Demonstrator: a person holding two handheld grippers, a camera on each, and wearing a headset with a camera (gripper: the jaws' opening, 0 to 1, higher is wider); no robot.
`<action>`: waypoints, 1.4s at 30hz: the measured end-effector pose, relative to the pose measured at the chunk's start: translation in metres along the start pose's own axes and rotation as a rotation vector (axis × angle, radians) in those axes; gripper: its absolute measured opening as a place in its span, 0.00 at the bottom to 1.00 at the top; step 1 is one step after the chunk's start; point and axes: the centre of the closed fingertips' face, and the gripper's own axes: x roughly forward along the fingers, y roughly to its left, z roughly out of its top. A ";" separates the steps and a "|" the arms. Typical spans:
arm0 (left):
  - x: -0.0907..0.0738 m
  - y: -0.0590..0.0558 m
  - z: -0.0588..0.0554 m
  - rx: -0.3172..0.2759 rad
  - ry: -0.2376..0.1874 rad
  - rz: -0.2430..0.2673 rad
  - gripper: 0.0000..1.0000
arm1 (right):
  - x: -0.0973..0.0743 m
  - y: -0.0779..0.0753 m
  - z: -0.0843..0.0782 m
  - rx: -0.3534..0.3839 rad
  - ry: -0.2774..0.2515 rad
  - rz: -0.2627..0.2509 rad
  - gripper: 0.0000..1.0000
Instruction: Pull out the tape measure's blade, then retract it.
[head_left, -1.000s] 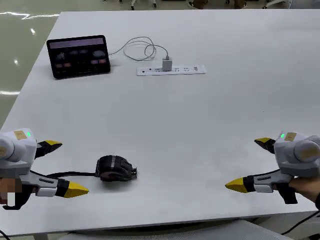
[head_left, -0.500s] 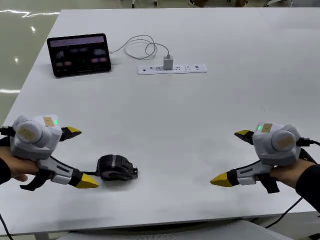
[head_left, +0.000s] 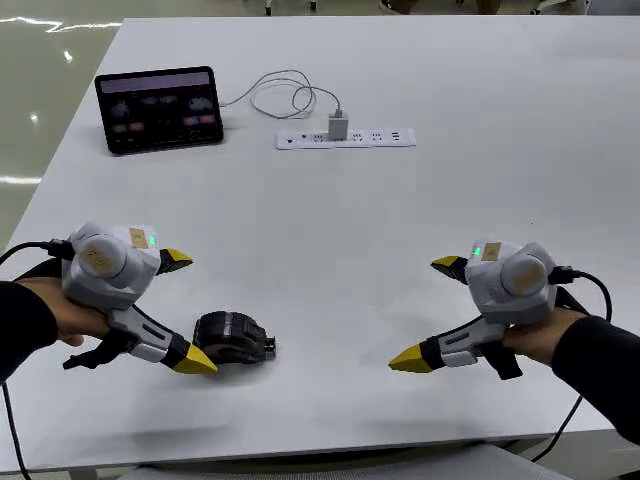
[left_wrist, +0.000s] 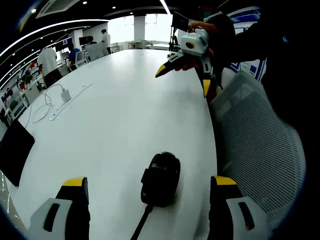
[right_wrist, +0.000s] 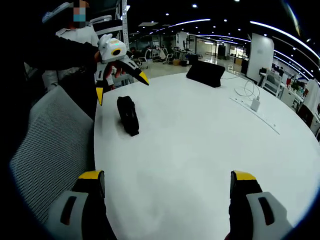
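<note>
Head view, from the left: a dark tablet (head_left: 160, 110) stands propped at the far left of the white table (head_left: 350, 230), its screen lit. Nearer the front edge, the left gripper (head_left: 193, 312) is held in a hand (head_left: 70, 318), its yellow-tipped jaws spread wide and grasping nothing. The tape measure (head_left: 232, 337), a dark rounded case, lies flat on the table just beside the tip of that gripper's lower jaw. In the left gripper view it sits ahead in the gap between the two jaws, apart from both, with a dark strap (left_wrist: 142, 225) trailing back toward the camera. Toward the back of the table, a white cable (head_left: 285, 97) loops from the tablet to a charger (head_left: 338, 127) plugged into a white power strip (head_left: 345, 138). On the right, well apart from the tape measure, the right gripper (head_left: 419, 312) points leftward, jaws likewise wide apart and empty.
</note>
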 end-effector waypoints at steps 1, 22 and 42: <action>0.002 0.000 0.001 0.009 0.003 0.000 0.97 | 0.002 0.002 0.002 -0.006 0.000 0.007 1.00; 0.034 -0.013 -0.022 0.122 0.167 -0.087 0.54 | 0.069 0.045 0.023 -0.129 0.014 0.135 1.00; 0.042 -0.014 -0.026 0.120 0.193 -0.114 0.33 | 0.130 0.078 0.047 -0.200 0.000 0.242 0.66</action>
